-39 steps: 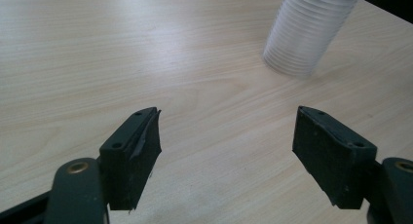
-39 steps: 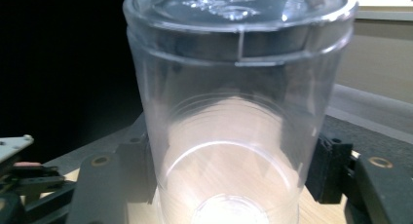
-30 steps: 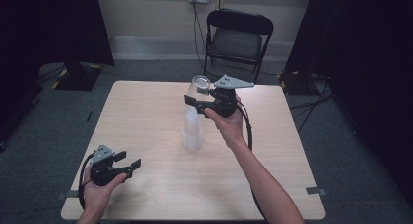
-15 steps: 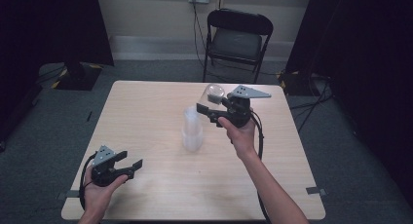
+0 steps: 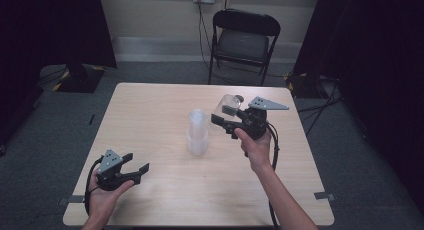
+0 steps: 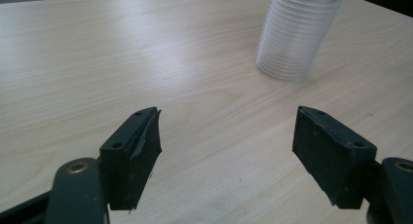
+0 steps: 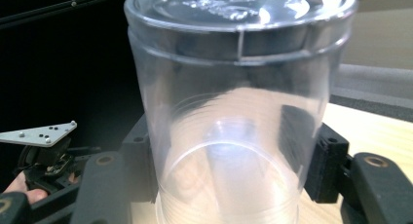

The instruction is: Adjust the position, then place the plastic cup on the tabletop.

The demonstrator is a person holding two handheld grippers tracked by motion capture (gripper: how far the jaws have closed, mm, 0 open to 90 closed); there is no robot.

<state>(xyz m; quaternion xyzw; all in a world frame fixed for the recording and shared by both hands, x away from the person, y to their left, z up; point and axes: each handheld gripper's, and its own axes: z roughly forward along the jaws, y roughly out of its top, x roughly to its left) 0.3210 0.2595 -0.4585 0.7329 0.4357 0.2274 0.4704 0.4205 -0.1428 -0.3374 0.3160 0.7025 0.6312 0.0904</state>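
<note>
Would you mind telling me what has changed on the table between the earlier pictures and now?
The right claw, shut on a clear cup, has carried it rightward and lower, away from above the cup stack; its jaws have just been closing a little further on the cup. The left claw stays open and in place near the table's front left, and the stack has not moved.

A clear plastic cup (image 7: 234, 112) is held tilted, right of the cup stack (image 5: 197, 132).
</note>
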